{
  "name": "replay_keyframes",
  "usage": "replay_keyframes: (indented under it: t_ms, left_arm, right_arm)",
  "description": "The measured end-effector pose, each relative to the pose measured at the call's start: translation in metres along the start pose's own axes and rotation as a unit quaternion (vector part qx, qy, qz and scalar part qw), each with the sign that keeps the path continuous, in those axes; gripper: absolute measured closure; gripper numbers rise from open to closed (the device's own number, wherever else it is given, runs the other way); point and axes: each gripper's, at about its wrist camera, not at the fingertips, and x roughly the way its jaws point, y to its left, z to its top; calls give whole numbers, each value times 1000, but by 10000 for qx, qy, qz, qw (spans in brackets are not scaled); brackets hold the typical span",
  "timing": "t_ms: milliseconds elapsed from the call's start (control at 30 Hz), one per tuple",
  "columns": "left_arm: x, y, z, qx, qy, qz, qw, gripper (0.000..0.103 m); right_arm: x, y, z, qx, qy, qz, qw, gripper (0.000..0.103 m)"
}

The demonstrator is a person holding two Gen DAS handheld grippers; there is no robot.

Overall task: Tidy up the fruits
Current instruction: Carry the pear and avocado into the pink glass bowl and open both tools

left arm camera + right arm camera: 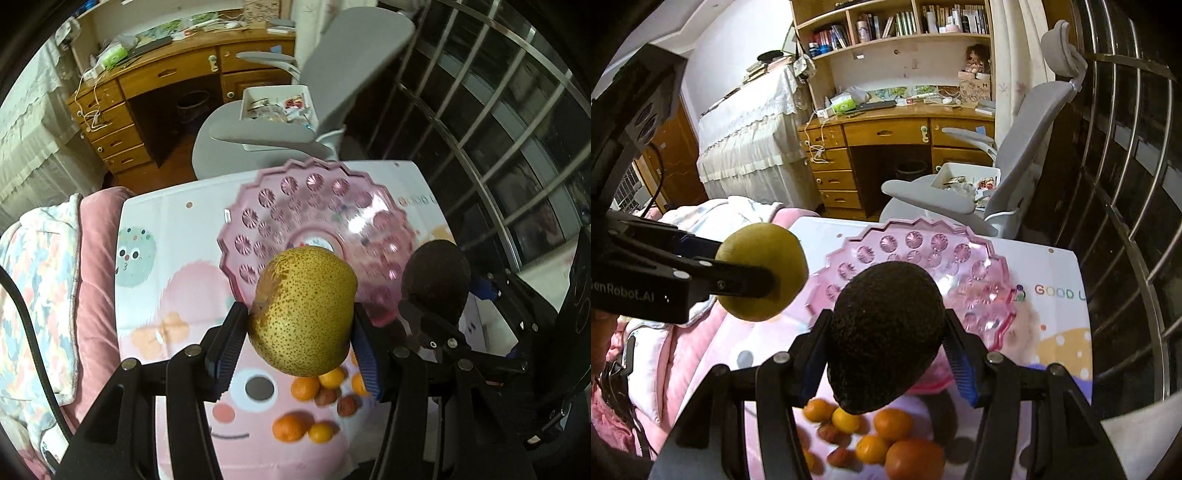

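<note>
Glossy translucent pink plastic plate [982,280]; matt speckled pear [303,314]; rough, pebbled dark avocado [886,336]; smooth printed counter [177,280] covering.

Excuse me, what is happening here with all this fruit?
A person is sorting fruit with a handheld gripper in each hand. The left gripper is shut on a speckled yellow-green pear, and the right gripper is shut on a dark avocado. Both fruits are held in the air in front of a pink plate that has no fruit in it. Several oranges and small reddish fruits lie on the table below.
</note>
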Motion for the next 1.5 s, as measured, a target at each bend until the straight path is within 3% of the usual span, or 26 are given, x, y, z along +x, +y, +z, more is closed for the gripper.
replay_keyframes:
  t_ms: [400, 600, 867, 1133, 1200, 1267, 1500]
  left_arm:
    - [100, 14, 43, -310, 441, -62, 9985, 49]
    - [148, 7, 44, -322, 787, -27, 9964, 49]
    - [178, 0, 41, -226, 978, 85, 9949, 49]
    - [184, 0, 38, -459, 1059, -24, 9933, 47]
    - [176, 1, 39, -500, 960, -155, 9940, 42]
    - [164, 1, 40, -505, 858, -156, 9949, 30]
    - [117, 9, 27, -699, 541, -252, 9958, 28]
  right_arm:
    - [88, -45, 7, 316, 708, -8, 9970, 45]
    - [129, -58, -1, 342, 1178, -60, 9924, 45]
    - [153, -65, -11, 384, 1489, -100, 9881, 44]
    - [150, -69, -11, 468, 1367, 9, 9895, 43]
    - [146, -65, -9, 399, 1326, 79, 9903, 42]
    - [140, -63, -7, 364, 1297, 35, 9909, 42]
    - [103, -54, -1, 321, 1163, -169, 9926, 42]
